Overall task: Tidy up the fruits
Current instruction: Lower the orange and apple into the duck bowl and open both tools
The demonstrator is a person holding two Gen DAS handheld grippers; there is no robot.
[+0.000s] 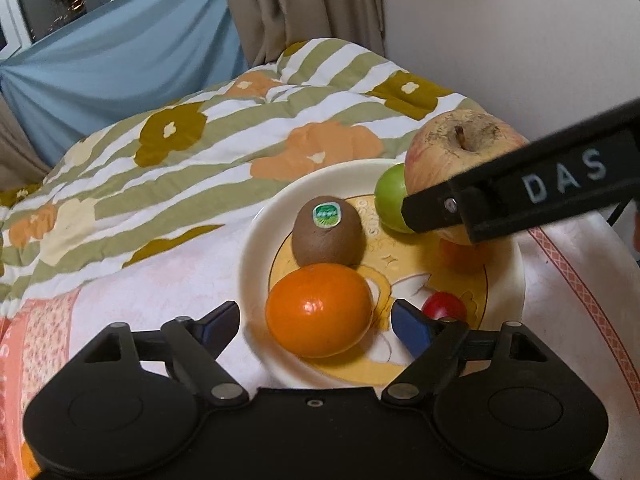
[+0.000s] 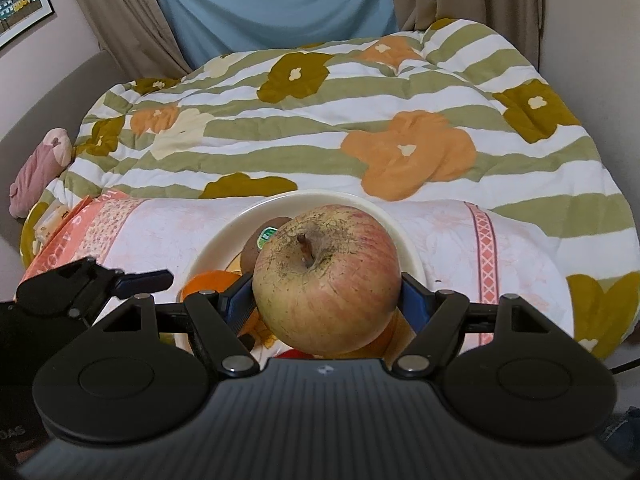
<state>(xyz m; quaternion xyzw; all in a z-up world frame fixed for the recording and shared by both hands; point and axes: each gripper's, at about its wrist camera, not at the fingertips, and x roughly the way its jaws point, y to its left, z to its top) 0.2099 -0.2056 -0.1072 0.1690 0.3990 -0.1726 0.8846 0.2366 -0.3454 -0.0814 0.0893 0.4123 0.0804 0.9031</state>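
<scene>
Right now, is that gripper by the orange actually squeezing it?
No, the left gripper is open, its blue fingers standing clear on either side of the orange on the plate.

The right hand-held gripper (image 2: 326, 300) has its blue pads (image 2: 236, 304) pressed against both sides of a yellowish-red apple (image 2: 326, 276), stem up, held above a cream plate (image 2: 212, 248). Just beyond the apple, on its left, a brown kiwi (image 2: 254, 246) with a green sticker peeks out; an orange fruit (image 2: 210, 282) lies on the plate to the gripper's left. Further left, the left hand-held gripper (image 2: 140, 280) reaches toward the plate. Ahead, a floral quilt (image 2: 320, 120) covers the bed.
</scene>
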